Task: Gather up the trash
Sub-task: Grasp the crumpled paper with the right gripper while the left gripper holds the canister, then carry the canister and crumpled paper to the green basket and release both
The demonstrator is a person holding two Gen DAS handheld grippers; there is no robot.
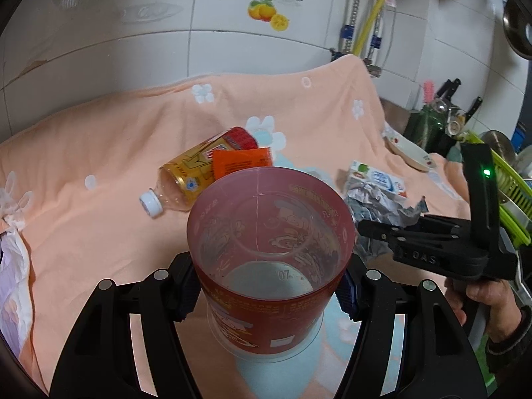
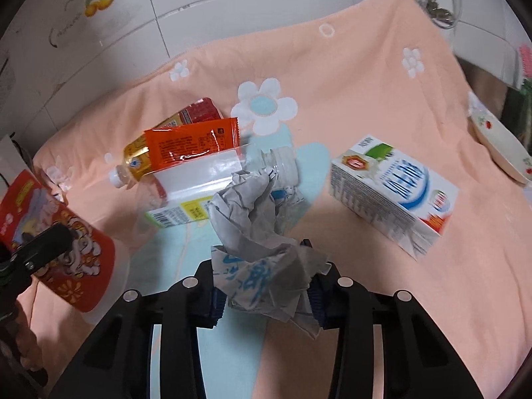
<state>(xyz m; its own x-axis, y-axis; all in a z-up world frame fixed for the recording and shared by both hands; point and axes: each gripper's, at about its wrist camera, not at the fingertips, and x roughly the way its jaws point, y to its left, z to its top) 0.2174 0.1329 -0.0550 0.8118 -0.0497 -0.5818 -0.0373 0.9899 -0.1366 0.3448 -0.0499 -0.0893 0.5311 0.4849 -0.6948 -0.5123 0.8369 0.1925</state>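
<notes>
My left gripper [image 1: 269, 286] is shut on a red translucent cup [image 1: 269, 232], held upright with its mouth open and nothing inside. The cup [image 2: 66, 242] also shows at the left of the right wrist view. My right gripper [image 2: 266, 296] is shut on a crumpled grey paper wrapper [image 2: 259, 232] with blue print, just right of the cup. On the peach flowered cloth [image 2: 365, 83] lie a yellow-labelled bottle [image 2: 136, 159], an orange sachet [image 2: 193, 143], a clear plastic bottle [image 2: 279, 166] and a white and blue milk carton [image 2: 392, 193].
A tiled wall with fruit stickers stands behind the cloth. A shallow bowl [image 2: 498, 146] rests at the cloth's right edge. Beyond it is a green dish rack [image 1: 505, 193] with kitchenware. Pipes [image 1: 372, 33] run down the wall. A white bag [image 1: 10, 266] lies far left.
</notes>
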